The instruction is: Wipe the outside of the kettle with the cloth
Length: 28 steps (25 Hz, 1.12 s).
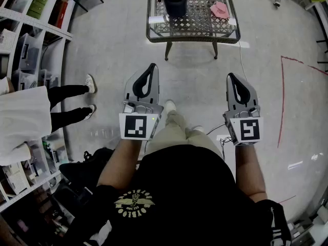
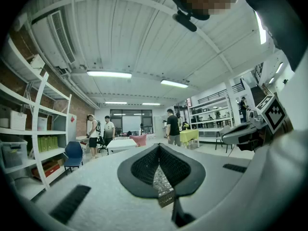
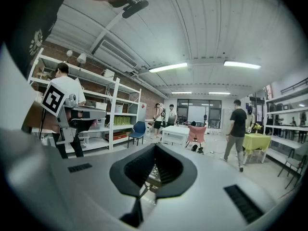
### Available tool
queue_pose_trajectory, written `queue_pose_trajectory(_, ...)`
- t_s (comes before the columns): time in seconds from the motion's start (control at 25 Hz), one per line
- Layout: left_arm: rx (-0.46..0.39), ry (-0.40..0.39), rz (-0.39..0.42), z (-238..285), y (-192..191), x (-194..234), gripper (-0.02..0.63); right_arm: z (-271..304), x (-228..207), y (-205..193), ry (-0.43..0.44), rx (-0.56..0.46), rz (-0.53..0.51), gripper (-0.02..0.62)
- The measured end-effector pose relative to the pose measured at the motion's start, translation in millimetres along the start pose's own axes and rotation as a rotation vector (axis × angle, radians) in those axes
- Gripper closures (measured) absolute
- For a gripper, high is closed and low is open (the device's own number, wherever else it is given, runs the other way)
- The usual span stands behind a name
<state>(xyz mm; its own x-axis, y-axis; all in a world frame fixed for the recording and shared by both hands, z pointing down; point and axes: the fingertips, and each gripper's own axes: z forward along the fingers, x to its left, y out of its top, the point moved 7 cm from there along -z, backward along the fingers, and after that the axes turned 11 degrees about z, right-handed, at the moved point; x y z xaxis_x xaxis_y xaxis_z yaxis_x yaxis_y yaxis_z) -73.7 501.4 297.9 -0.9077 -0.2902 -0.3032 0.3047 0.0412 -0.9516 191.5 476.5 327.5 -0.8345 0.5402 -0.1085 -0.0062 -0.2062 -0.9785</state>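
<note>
A dark kettle [image 1: 175, 1] stands on a glass-and-lattice metal table [image 1: 192, 36] far ahead in the head view. A pink cloth [image 1: 220, 9] lies on the same table, to the kettle's right. My left gripper [image 1: 151, 66] and right gripper [image 1: 231, 77] are held out level over the floor, well short of the table, side by side. Both have their jaws closed with nothing between them. In the left gripper view the dark fingertips [image 2: 144, 165] meet at a point, and in the right gripper view the jaws [image 3: 155, 147] look the same.
A person in a white top and black trousers [image 1: 61, 104] stands at the left by white storage shelves [image 1: 31, 40]. A black bag [image 1: 87, 170] lies on the floor near my left side. A red line [image 1: 281, 101] marks the floor at right.
</note>
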Motion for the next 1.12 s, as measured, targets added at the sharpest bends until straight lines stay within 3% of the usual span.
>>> queue_pose_trajectory(0.48,-0.024,-0.025,-0.038,39,-8,28,0.609,40,-3,16,-0.014,-0.037,-0.017,0.584)
queue_pose_trajectory(0.8,-0.05,-0.022,-0.047,65,-17,71,0.609,72,1,36,-0.065,-0.049,-0.049,0.584)
queue_pose_trajectory(1.12,-0.061,-0.082,-0.054,88,-28,92,0.609,87,2,50,-0.135,-0.06,-0.021,0.584)
